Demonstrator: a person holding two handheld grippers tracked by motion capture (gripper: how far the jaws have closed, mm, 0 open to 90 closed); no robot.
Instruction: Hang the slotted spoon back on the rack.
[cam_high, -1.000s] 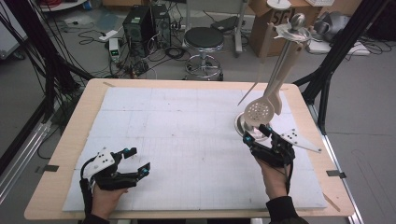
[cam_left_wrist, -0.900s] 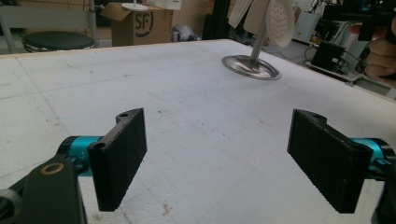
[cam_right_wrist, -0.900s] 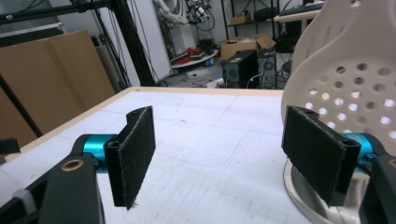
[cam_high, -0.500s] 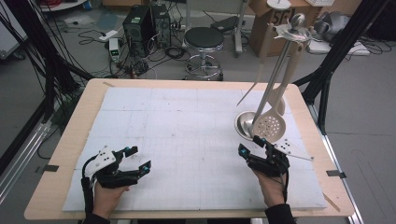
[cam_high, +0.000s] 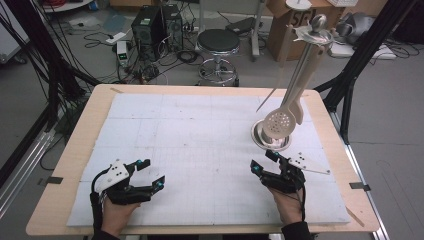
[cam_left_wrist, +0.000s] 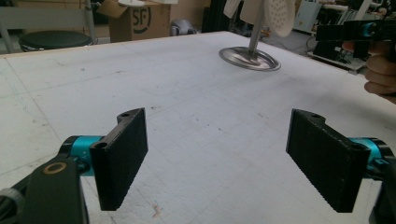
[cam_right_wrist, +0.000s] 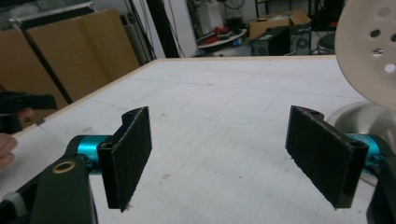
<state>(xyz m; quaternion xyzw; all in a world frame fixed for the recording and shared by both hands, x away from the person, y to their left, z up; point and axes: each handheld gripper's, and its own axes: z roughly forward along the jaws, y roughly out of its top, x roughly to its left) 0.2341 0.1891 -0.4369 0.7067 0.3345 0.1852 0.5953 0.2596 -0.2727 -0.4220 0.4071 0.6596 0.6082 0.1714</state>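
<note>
Utensil stand (cam_high: 271, 137) with a round metal base on the white-covered worktop (cam_high: 190, 130), carrying a hanging perforated skimmer (cam_high: 278, 123). The right gripper (cam_high: 264, 161) lies just in front of the stand's base, fingers spread apart and holding nothing. The left gripper (cam_high: 151, 172) rests well apart from the stand, fingers likewise apart and unloaded.

A light wooden table (cam_high: 80, 150) fills the middle of the frame, its rim showing as a pale border on all sides. A white gridded mat (cam_high: 190, 145) covers nearly the whole top, scuffed with small dark marks. At the right of the mat, slightly above centre, sits a round shiny metal base (cam_high: 270, 139), flat on the mat, from which a pale stand rises.
</note>
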